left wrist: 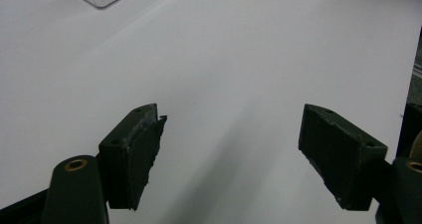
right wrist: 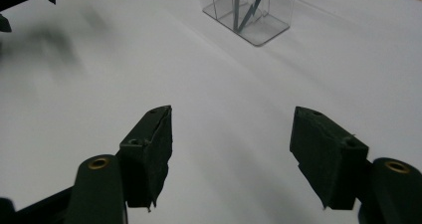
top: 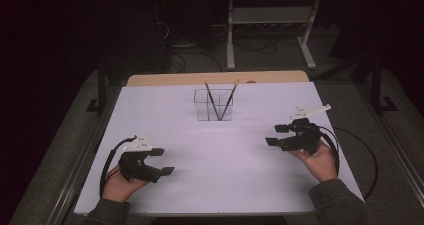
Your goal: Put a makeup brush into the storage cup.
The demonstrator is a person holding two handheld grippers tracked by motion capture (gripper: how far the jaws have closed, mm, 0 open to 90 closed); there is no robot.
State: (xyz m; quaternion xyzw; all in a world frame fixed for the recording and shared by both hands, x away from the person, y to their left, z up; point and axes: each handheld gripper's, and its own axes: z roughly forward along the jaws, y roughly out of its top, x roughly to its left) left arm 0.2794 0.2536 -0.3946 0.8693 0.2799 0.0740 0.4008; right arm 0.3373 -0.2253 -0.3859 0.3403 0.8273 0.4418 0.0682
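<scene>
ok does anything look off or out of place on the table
Nothing stands out. The clear holder stands upright on the white table with two pencils leaning crossed inside. The left gripper and right gripper are open and hold nothing.

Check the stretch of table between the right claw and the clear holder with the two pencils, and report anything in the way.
Nothing visible stands in the way. Bare white table lies between the open right claw and the clear holder with its two pencils.

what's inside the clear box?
The clear box holds two pencils, crossed and leaning on opposite walls, tops poking out. Nothing else shows through its walls; their tips blur together at the bottom.
</scene>
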